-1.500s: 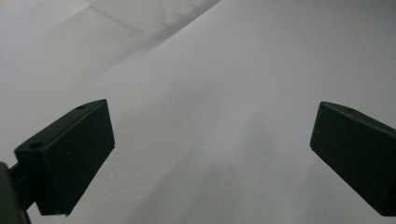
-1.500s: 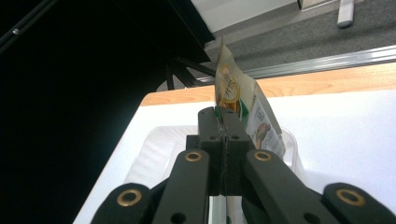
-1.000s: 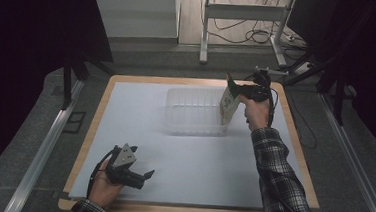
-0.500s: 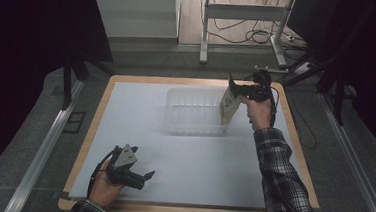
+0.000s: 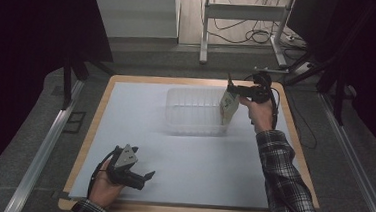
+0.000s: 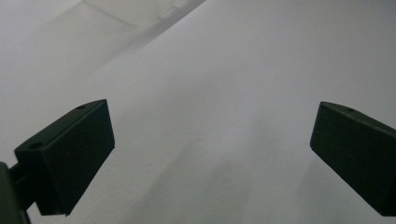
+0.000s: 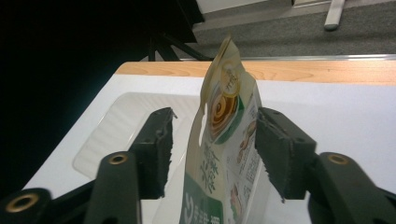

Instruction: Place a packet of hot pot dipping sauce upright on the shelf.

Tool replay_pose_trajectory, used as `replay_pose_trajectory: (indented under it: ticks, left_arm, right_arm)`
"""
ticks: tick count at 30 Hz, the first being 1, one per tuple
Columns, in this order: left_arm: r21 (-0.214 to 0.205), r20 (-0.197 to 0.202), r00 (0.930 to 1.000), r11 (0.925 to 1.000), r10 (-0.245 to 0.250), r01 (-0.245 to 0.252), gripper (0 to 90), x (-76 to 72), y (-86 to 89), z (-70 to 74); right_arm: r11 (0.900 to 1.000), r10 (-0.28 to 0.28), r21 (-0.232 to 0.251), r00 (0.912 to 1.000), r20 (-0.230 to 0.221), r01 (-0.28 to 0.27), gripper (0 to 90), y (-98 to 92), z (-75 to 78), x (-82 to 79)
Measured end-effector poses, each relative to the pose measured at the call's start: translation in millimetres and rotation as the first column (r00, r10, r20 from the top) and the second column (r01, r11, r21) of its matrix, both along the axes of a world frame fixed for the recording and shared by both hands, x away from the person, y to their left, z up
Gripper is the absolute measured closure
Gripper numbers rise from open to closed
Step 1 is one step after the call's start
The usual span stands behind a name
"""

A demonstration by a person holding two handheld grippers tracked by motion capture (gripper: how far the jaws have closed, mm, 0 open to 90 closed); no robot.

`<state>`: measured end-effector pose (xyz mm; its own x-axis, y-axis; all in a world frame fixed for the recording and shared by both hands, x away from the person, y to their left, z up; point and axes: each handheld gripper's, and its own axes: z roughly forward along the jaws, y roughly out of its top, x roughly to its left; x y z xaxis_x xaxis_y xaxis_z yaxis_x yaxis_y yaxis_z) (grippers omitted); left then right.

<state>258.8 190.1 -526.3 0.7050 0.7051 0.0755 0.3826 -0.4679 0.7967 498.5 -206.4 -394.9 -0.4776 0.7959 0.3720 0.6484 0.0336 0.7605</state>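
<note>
While your right tool (image 7: 212, 140) has just been opening, its jaws stand clear on both sides of the pouch (image 7: 224, 154), which is upright at the bin's (image 5: 195, 111) right end. Pouch print: green band, swirl emblem, script too small to read. Your left tool (image 5: 141, 175) is released, low over the white surface (image 5: 197, 167).

Table (image 5: 99, 125): mat (image 5: 139, 127) laid over it, table's border left bare around the mat. Bin (image 5: 195, 111) stands on the mat's far half, right of centre. Pouch (image 5: 228, 108) upright at the bin's right end, lower part inside the bin. Right gripper (image 5: 235, 89) at the pouch's top, to its right; pouch between its parted jaws, which have just been opening, gap on either side. Left gripper (image 5: 138, 175) low over the mat's near left corner, well apart from the bin, nothing between its jaws.
</note>
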Motion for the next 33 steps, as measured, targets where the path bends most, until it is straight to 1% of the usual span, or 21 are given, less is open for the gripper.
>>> replay_pose_trajectory:
  ticks: [10,16,24,33]
  left_arm:
    - [-0.004,0.0,1.0,1.0,0.002,-0.002,0.0,0.0,0.3,0.3]
    - [-0.017,0.002,1.0,0.9998,0.008,-0.008,0.0,-0.2,0.8,0.7]
    - [-0.027,0.006,0.9999,0.9995,0.014,-0.013,0.0,-0.2,2.0,1.2]
    - [-0.028,0.006,0.9999,0.9995,0.014,-0.014,0.0,-0.2,2.4,1.5]
  right_arm:
    - [0.9991,0.042,-0.009,0.999,0.017,-0.041,37.4,0.8,3.2,-6.8]
    - [0.9983,0.058,-0.009,0.9979,0.029,-0.058,34.5,0.4,6.0,-11.0]
    - [0.9971,0.076,-0.014,0.9968,0.024,-0.075,31.5,-0.7,5.7,-16.1]
    - [0.9944,0.105,-0.017,0.9938,0.036,-0.105,26.6,-1.8,7.9,-23.4]
